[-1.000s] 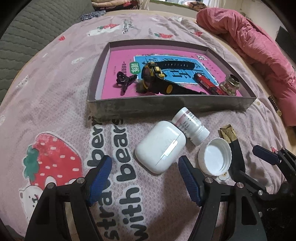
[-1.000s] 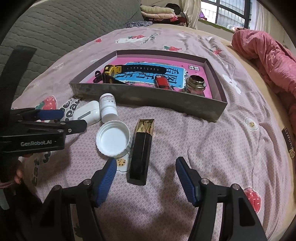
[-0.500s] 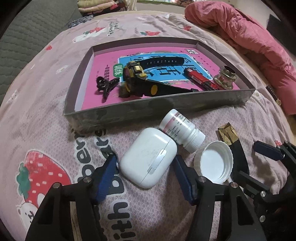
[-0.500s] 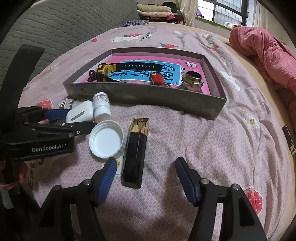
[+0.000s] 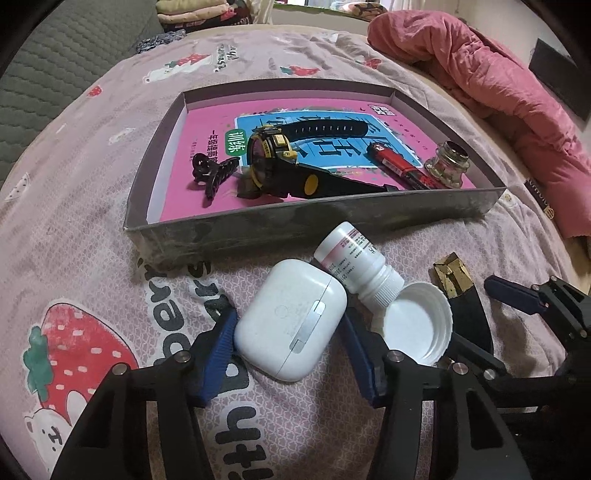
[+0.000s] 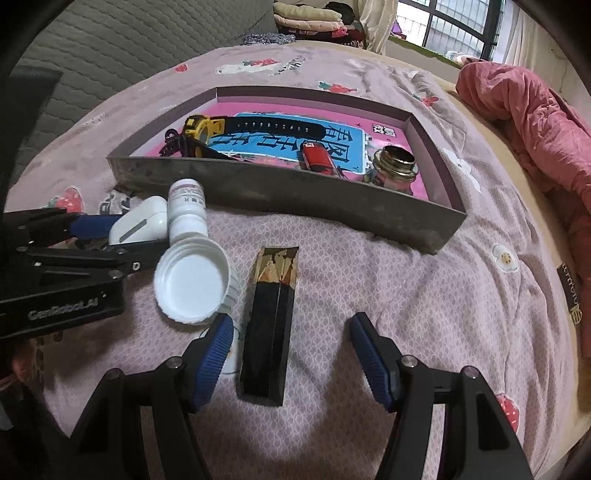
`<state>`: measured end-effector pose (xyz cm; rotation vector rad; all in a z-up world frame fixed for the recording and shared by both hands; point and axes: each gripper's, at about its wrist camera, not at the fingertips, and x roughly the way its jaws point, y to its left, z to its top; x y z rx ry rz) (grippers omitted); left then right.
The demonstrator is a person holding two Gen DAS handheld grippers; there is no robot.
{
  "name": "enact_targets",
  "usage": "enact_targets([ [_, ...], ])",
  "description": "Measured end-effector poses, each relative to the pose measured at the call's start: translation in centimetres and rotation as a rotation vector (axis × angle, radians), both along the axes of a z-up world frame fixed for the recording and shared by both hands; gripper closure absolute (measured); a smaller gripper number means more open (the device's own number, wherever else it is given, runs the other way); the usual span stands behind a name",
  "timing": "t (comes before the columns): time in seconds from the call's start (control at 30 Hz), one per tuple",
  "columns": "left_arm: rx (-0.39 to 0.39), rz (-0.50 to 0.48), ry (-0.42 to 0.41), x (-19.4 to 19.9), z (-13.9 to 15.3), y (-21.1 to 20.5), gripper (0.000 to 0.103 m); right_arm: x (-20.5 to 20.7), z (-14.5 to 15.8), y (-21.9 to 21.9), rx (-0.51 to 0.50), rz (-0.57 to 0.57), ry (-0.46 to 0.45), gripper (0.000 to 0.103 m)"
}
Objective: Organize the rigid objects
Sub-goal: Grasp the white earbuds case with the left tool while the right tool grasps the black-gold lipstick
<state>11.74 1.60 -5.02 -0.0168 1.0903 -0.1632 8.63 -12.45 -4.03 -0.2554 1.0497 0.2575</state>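
Observation:
A white earbud case (image 5: 291, 319) lies on the bedspread between the fingers of my left gripper (image 5: 290, 347), which is open around it; the blue pads sit close to its sides. A white pill bottle (image 5: 354, 260) lies beside it, next to a white lid (image 5: 415, 328). A black and gold box (image 6: 271, 325) lies between the fingers of my open right gripper (image 6: 291, 358), nearer the left pad. A shallow grey tray (image 5: 314, 225) holds a black and yellow watch (image 5: 280, 162), a hair clip (image 5: 212, 173), a red lighter (image 5: 399, 166) and a glass jar (image 5: 447, 162).
A pink quilt (image 5: 480, 74) is bunched at the right of the bed. A grey quilted headboard (image 6: 110, 48) rises at the left. Folded clothes (image 6: 306, 18) lie at the far end. The tray's near wall stands just beyond the loose items.
My left gripper has moved forward so that the earbud case now sits between its fingers, and its jaws have narrowed. My right gripper has moved forward over the near end of the black box.

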Motion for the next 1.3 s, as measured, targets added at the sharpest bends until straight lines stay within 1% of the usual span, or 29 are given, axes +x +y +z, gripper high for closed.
enact_targets([
  [0.1, 0.008, -0.005, -0.001, 0.0, 0.0, -0.1, 0.045, 0.2, -0.1, 0.1, -0.006, 0.003, -0.007, 0.038],
  [0.27, 0.045, -0.017, -0.004, 0.1, -0.3, -0.7, 0.045, 0.1, -0.5, 0.3, -0.045, 0.023, -0.021, 0.045],
  [0.37, 0.036, -0.015, -0.002, 0.2, -0.3, -0.6, 0.045, -0.1, -0.5, 0.2, -0.044, 0.029, -0.024, 0.049],
  [0.47, 0.035, -0.017, -0.004, 0.1, -0.4, -0.6, 0.045, -0.1, -0.4, 0.0, -0.045, 0.042, -0.027, 0.056],
  [0.53, 0.033, -0.016, -0.005, 0.1, -0.4, -0.6, 0.045, -0.2, -0.3, -0.1, -0.046, 0.055, -0.033, 0.068],
  [0.6, 0.027, -0.016, -0.005, 0.1, -0.4, -0.5, 0.045, -0.3, -0.1, -0.3, -0.037, 0.057, -0.031, 0.078],
  [0.63, 0.024, -0.014, -0.006, 0.1, -0.3, -0.5, 0.046, -0.3, -0.1, -0.4, -0.032, 0.056, -0.029, 0.08],
  [0.7, 0.019, -0.011, -0.008, 0.0, -0.3, -0.4, 0.046, -0.4, 0.1, -0.7, -0.012, 0.049, -0.026, 0.08],
  [0.8, 0.013, -0.01, -0.012, -0.2, -0.1, -0.3, 0.046, -0.2, 0.4, -1.5, 0.047, 0.026, -0.01, 0.08],
  [0.9, -0.002, 0.001, -0.011, -0.3, 0.2, 0.1, 0.05, -0.2, 0.7, -2.3, 0.09, 0.005, 0.0, 0.08],
  [1.03, -0.029, 0.021, -0.006, -0.6, 0.5, 0.8, 0.052, -0.1, 1.1, -3.1, 0.109, -0.015, -0.002, 0.08],
  [1.13, -0.032, 0.026, -0.005, -0.8, 0.6, 0.9, 0.053, 0.0, 1.6, -3.8, 0.151, -0.043, 0.003, 0.08],
  [1.3, -0.043, 0.029, -0.012, -1.1, 1.0, 1.0, 0.053, 0.1, 2.4, -4.1, 0.164, -0.044, -0.019, 0.081],
])
